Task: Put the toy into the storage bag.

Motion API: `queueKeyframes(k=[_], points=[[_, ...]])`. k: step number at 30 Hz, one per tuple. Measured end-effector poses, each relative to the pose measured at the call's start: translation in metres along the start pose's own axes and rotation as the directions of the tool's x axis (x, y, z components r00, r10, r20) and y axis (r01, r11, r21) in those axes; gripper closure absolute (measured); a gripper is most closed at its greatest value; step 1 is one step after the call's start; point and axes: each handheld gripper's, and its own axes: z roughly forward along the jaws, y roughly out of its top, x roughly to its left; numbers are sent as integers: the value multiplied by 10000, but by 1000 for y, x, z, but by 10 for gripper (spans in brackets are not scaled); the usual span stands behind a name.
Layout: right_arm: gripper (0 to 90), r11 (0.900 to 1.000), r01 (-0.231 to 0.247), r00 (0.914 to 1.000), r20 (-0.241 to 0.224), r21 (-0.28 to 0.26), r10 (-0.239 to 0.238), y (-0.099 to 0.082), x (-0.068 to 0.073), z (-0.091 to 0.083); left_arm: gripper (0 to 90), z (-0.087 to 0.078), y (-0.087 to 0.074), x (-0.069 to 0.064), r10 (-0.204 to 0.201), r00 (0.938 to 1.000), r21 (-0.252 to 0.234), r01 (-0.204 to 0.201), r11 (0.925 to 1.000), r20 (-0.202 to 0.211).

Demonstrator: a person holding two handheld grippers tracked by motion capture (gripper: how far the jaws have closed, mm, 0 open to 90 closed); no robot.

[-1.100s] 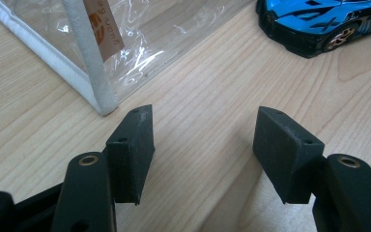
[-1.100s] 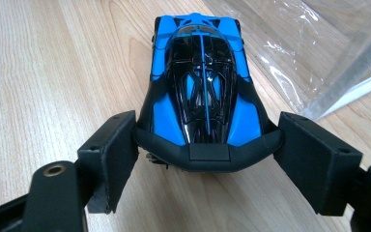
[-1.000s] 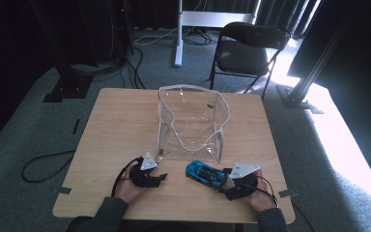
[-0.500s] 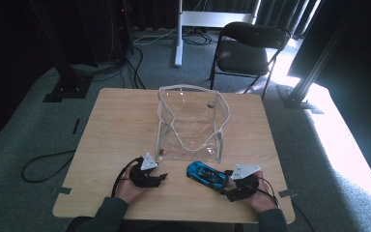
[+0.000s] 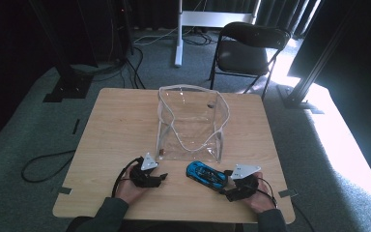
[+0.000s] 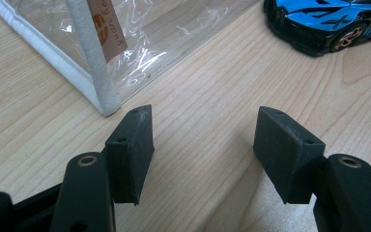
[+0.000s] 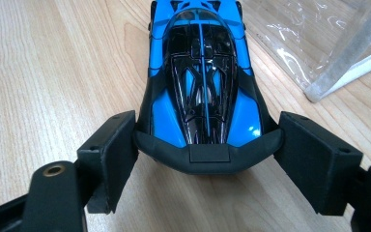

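Note:
A blue and black toy car (image 5: 206,175) rests on the wooden table (image 5: 121,125) near the front edge, just in front of a clear plastic bag (image 5: 191,125) with white trim that stands open at the table's middle. My right gripper (image 5: 225,185) lies behind the car. In the right gripper view its pads touch both rear corners of the car (image 7: 203,82), so the right gripper (image 7: 207,145) is shut on it. My left gripper (image 5: 163,178) rests on the table left of the car. Its jaws stand open over bare wood (image 6: 205,140), near the bag's corner (image 6: 101,96), and the car (image 6: 328,21) is farther off.
A black folding chair (image 5: 246,48) and a white stand (image 5: 178,34) are on the carpet beyond the table's far edge. Cables run on the floor at the left (image 5: 43,164). Bare wood lies left and right of the bag.

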Motion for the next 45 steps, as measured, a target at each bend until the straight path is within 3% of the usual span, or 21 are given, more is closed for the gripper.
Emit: queueKeyframes(k=[22,25,33,45], points=[[183,9998,212,9985,498,62,-215,3,8,12,394,0,0,-1,-21,10000,3,21,10000,-22],[222,9995,284,9972,692,159,-295,4,9,14,392,0,0,-1,-12,10000,15,12,10000,-27],[229,9995,-244,9996,136,-188,246,0,2,11,390,0,0,-1,-17,10000,14,17,10000,-31],[238,9999,148,9992,377,2,-148,1,6,11,390,0,0,-1,-17,10000,14,17,10000,-31]])
